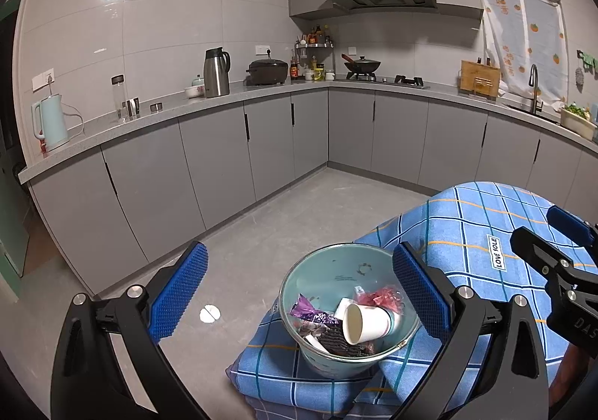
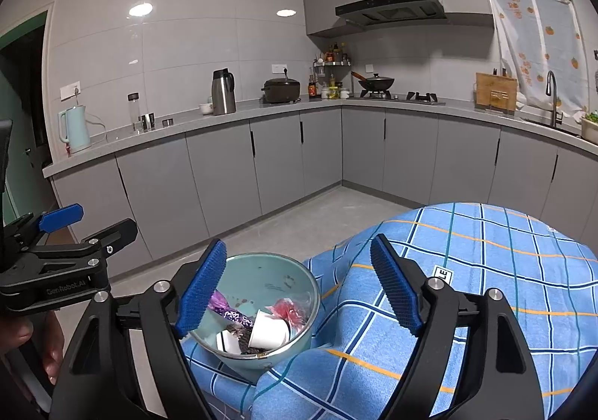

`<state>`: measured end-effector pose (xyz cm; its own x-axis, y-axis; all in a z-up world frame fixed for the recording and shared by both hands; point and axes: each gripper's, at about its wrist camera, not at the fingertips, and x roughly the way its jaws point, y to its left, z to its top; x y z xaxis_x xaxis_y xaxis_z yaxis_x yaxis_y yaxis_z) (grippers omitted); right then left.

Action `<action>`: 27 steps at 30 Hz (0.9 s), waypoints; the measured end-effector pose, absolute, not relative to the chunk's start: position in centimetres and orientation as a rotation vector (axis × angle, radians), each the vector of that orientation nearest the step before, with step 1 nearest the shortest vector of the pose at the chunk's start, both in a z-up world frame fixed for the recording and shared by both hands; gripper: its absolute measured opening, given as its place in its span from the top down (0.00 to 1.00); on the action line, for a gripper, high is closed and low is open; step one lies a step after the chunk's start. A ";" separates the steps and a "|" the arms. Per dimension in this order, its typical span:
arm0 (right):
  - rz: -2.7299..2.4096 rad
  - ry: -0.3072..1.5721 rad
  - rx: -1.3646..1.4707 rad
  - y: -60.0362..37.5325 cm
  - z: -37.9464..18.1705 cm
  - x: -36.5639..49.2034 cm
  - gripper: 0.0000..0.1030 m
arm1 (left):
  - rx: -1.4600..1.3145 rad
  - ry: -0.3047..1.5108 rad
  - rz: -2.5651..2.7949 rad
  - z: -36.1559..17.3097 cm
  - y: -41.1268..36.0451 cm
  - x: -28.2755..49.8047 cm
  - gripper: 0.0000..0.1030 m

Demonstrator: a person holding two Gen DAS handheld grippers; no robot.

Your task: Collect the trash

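A teal bin (image 1: 336, 266) with a metal rim stands at the near left edge of a table with a blue checked cloth (image 1: 478, 229). In it lie a white paper cup (image 1: 364, 322), a purple wrapper (image 1: 312, 313), a red wrapper (image 1: 385, 296) and dark scraps. My left gripper (image 1: 299, 293) is open and empty, held above the bin. My right gripper (image 2: 299, 293) is open and empty, held over the cloth just right of the bin (image 2: 269, 278). The cup (image 2: 269, 332) and purple wrapper (image 2: 228, 309) show there too. Each gripper appears in the other's view (image 1: 553, 255), (image 2: 74, 233).
Grey kitchen cabinets (image 1: 209, 158) run along the left and back walls under a counter with a light blue kettle (image 1: 50, 124), a steel jug (image 1: 216, 73) and a stove with a wok (image 1: 361, 65). A sink (image 1: 534, 91) is at the right. Grey floor (image 1: 261, 233) lies left of the table.
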<state>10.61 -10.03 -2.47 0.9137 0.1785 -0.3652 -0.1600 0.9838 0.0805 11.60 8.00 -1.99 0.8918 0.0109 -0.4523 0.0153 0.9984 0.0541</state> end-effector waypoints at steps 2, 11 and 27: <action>0.175 0.377 0.050 -10.1 -2.4 10.6 0.22 | 0.058 0.470 -0.002 -2.0 8.0 11.6 0.05; 0.179 0.371 0.051 -9.7 -2.3 10.4 0.22 | 0.048 0.478 0.003 -2.2 8.1 11.7 0.05; 0.177 0.364 0.051 -9.8 -2.2 10.3 0.21 | 0.078 0.510 0.056 -3.0 7.7 12.4 0.05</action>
